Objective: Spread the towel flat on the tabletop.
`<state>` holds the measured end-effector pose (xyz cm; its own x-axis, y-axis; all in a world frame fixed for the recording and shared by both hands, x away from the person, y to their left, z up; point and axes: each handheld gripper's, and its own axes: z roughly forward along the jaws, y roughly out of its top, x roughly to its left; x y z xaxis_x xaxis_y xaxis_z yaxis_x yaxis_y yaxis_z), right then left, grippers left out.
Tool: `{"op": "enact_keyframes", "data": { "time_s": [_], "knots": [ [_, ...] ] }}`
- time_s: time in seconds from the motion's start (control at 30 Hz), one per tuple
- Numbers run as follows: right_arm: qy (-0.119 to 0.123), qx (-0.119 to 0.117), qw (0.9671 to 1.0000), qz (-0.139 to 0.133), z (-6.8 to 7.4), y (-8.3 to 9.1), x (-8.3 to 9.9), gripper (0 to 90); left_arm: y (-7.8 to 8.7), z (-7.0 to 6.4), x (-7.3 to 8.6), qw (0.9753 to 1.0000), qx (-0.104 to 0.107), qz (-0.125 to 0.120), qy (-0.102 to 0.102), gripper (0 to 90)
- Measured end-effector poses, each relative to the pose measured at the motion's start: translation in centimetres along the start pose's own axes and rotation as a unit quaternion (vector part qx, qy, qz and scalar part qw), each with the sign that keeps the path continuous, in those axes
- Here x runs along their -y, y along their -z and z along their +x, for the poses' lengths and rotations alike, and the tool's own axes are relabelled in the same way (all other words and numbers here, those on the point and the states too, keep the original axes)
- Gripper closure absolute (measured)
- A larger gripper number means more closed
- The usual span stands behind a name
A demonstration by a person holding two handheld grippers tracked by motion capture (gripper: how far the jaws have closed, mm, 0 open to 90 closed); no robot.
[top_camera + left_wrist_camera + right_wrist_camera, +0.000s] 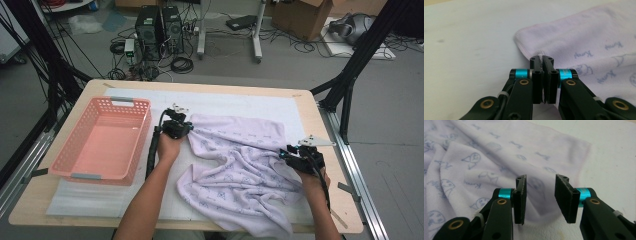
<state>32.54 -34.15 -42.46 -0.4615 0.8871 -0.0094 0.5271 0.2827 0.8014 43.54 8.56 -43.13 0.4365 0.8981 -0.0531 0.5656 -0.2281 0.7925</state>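
The left claw (542, 59) is clenched on the hem of a pale lilac fleece towel printed with small blue cartoon faces and lettering (586, 47); in the left gripper view a thin fold of the edge is pinched between the two black jaws, just beside a rounded corner of the cloth. In the high view that left claw (186, 128) sits at the towel's (240, 160) far-left corner, near the pink perforated plastic basket (102, 137).

The right claw (541, 185) is released: its jaws stand apart with towel (486, 162) lying beneath the gap, not yet gripped. From above, the right claw (287, 153) hovers at the towel's right side, where the cloth is bunched and rumpled.

The towel lies crumpled on the white-covered wooden surface (300, 112), its near edge hanging over the front rim toward the person. The basket stands empty to the left, apart from the cloth.

This looks like the start of spreading or folding the towel: one corner is secured and the second grasp is being set up. The next move likely calls for lowering the right claw onto a single layer of hem, ideally at a true corner, closing firmly, then drawing the two claws apart to pull the cloth flat. The heaped folds under the right jaws make it easy to catch several layers at once.
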Motion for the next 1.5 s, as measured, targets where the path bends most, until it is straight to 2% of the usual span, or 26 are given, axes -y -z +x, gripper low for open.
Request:
{"op": "enact_keyframes", "data": {
  "time_s": [0.07,0.13,0.23,0.27,0.33,0.4,0.47,0.53,0.6,0.67,0.73,0.8,0.83,0.87,0.93,0.97,1.0,1.03,1.1,1.17,1.23,1.3,1.4,1.43,1.5],
  "knots": [
    [0.004,0.002,1.0,-0.001,0.0,-0.1,0.0,60.8,0.4,0.9,0.2,0.9998,-0.003,-0.009,0.017,86.5],
    [0.003,0.002,1.0,0.0,0.0,-0.1,0.0,60.6,0.5,1.3,0.5,0.9991,0.013,-0.016,0.036,83.0],
    [-0.006,0.002,1.0,0.0,-0.4,-0.4,0.0,60.2,0.3,1.1,0.9,0.9972,0.049,-0.006,0.057,61.7],
    [-0.008,0.004,1.0,-0.003,-0.5,-0.6,0.0,60.1,0.4,0.9,1.2,0.997,0.055,-0.008,0.054,56.3],
    [-0.021,0.004,0.9998,-0.006,-0.9,-0.9,0.0,57.7,0.4,0.5,1.5,0.9977,0.056,-0.005,0.039,53.3],
    [-0.037,0.008,0.9993,-0.004,-1.4,-1.3,-0.2,53.4,0.5,0.5,1.7,0.9974,0.059,-0.001,0.042,48.7],
    [-0.058,0.005,0.9983,-0.007,-2.1,-1.6,-0.6,50.5,0.6,0.3,2.0,0.9973,0.061,-0.001,0.04,47.3],
    [-0.073,0.012,0.9972,-0.01,-2.7,-1.9,-1.4,47.2,0.5,0.3,2.2,0.9967,0.067,0.008,0.045,45.0],
    [-0.073,0.026,0.997,-0.002,-3.3,-2.5,-2.3,47.0,0.4,0.1,2.5,0.9969,0.067,0.008,0.041,43.9],
    [-0.074,0.027,0.9968,0.009,-3.5,-3.2,-3.2,47.3,0.3,-0.2,2.5,0.9972,0.065,0.004,0.036,42.5],
    [-0.067,0.023,0.9973,0.02,-3.5,-4.1,-3.9,47.6,0.3,-0.6,2.6,0.9978,0.064,0.003,0.018,44.7],
    [-0.064,0.016,0.9976,0.021,-3.4,-4.9,-4.4,47.5,0.3,-1.2,2.6,0.9983,0.052,0.007,-0.027,63.4],
    [-0.063,0.014,0.9977,0.02,-3.3,-5.2,-4.6,47.5,0.3,-1.3,2.5,0.998,0.049,0.007,-0.039,67.2],
    [-0.066,0.011,0.9976,0.018,-3.2,-5.4,-4.8,47.6,0.2,-1.4,2.5,0.9977,0.055,0.006,-0.038,79.3],
    [-0.069,0.009,0.9974,0.018,-3.0,-5.7,-5.1,48.3,0.2,-1.2,2.4,0.9981,0.049,0.007,-0.038,83.5],
    [-0.066,0.011,0.9976,0.015,-3.0,-5.8,-5.2,48.7,0.2,-1.0,2.3,0.9988,0.036,0.003,-0.032,83.9],
    [-0.066,0.012,0.9976,0.018,-3.0,-5.9,-5.4,48.8,0.2,-0.6,2.3,0.9995,0.027,-0.007,-0.016,84.2],
    [-0.064,0.024,0.9975,0.017,-2.9,-5.8,-5.5,50.5,0.2,-0.2,2.2,0.9997,0.021,-0.015,0.001,84.4],
    [-0.049,0.064,0.9967,0.008,-2.8,-5.5,-5.7,53.3,0.2,0.4,2.1,0.9996,0.01,-0.026,0.01,84.8],
    [-0.066,0.056,0.9963,0.0,-3.1,-5.6,-5.7,53.2,0.1,0.8,2.2,0.9996,0.004,-0.027,0.009,85.7],
    [-0.068,0.046,0.9966,0.012,-3.2,-6.1,-5.6,52.2,0.0,1.2,2.3,0.9992,0.011,-0.029,0.026,85.6],
    [-0.071,0.035,0.9966,0.025,-3.2,-6.7,-5.4,51.1,0.1,1.1,2.3,0.9992,0.016,-0.031,0.022,85.2],
    [-0.083,0.014,0.9961,0.025,-3.1,-7.6,-5.2,49.6,0.1,1.0,2.4,0.9988,0.029,-0.029,0.029,81.5],
    [-0.084,0.007,0.9958,0.036,-3.0,-8.0,-5.2,48.3,0.2,1.0,2.4,0.9985,0.034,-0.029,0.032,78.4],
    [-0.059,0.002,0.9963,0.063,-2.4,-8.9,-5.2,48.4,0.1,1.1,2.4,0.9976,0.047,-0.031,0.041,72.7]
  ]
}}
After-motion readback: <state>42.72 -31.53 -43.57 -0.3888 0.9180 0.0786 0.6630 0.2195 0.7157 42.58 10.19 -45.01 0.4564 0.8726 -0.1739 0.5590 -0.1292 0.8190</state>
